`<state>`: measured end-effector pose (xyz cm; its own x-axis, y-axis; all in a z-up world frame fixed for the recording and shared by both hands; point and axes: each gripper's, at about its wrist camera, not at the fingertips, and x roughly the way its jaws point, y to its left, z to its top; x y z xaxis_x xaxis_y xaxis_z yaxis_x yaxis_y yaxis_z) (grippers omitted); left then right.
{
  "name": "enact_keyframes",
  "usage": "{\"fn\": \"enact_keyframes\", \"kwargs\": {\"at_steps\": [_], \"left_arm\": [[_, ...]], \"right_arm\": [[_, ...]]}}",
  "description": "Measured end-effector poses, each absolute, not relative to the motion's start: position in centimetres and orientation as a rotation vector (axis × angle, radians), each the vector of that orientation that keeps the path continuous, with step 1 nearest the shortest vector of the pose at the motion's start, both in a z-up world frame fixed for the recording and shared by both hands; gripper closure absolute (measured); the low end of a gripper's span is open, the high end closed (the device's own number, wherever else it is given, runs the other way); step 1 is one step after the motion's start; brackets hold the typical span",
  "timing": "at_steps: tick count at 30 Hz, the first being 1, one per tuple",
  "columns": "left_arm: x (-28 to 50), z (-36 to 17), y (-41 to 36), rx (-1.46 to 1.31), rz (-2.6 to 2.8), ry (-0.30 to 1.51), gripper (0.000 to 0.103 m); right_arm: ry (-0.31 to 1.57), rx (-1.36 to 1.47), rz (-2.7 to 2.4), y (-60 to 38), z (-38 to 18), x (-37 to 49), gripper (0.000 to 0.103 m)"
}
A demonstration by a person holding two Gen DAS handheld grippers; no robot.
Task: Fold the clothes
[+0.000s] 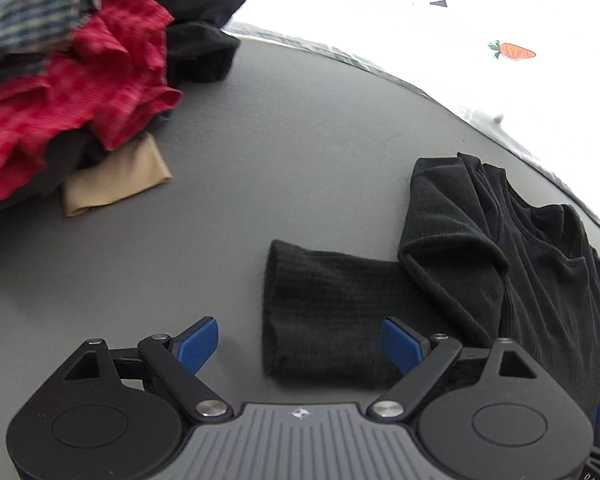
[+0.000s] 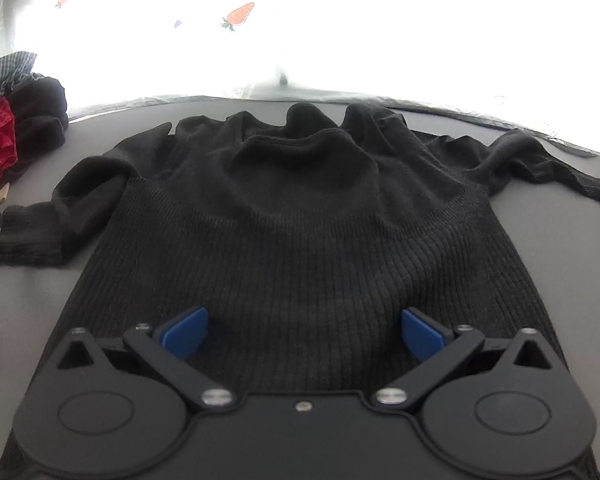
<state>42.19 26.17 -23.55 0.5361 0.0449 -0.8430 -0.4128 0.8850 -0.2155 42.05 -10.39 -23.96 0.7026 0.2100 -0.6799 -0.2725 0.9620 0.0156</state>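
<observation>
Left gripper [image 1: 300, 346]: blue-padded fingers spread, empty, cuff of the sweater's sleeve [image 1: 324, 312] lying between and just ahead of them. Right gripper [image 2: 304, 334]: fingers spread, empty, over the hem. Black ribbed knit sweater [image 2: 300, 216]: flat on the grey counter [image 1: 260, 152], long axis running away toward the collar. Far left: heap of unfolded clothes [image 1: 80, 80].

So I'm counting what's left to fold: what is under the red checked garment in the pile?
Under the red checked garment a beige piece sticks out, beside dark fabric. How many garments lie deeper is hidden by the pile.
</observation>
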Motion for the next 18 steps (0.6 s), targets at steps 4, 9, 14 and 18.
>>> {"fn": "enact_keyframes", "kwargs": {"at_steps": [4,9,14,18], "left_arm": [[42.8,-24.2,25.5,-0.399,0.252,0.89,0.031],[41.6,-23.8,25.6,-0.36,0.342,0.84,0.088],[37.5,-19.3,27.3,-0.352,0.488,0.711,0.092],[33.3,-15.2,28.7,-0.247,0.634,0.637,0.092]], "right_arm": [[0.719,-0.082,0.266,-10.3,-24.2,41.8,0.0],[0.716,-0.082,0.267,-10.2,-24.2,42.2,0.0],[0.717,-0.078,0.269,-10.2,-24.2,42.3,0.0],[0.713,-0.073,0.271,-10.2,-24.2,42.3,0.0]]}}
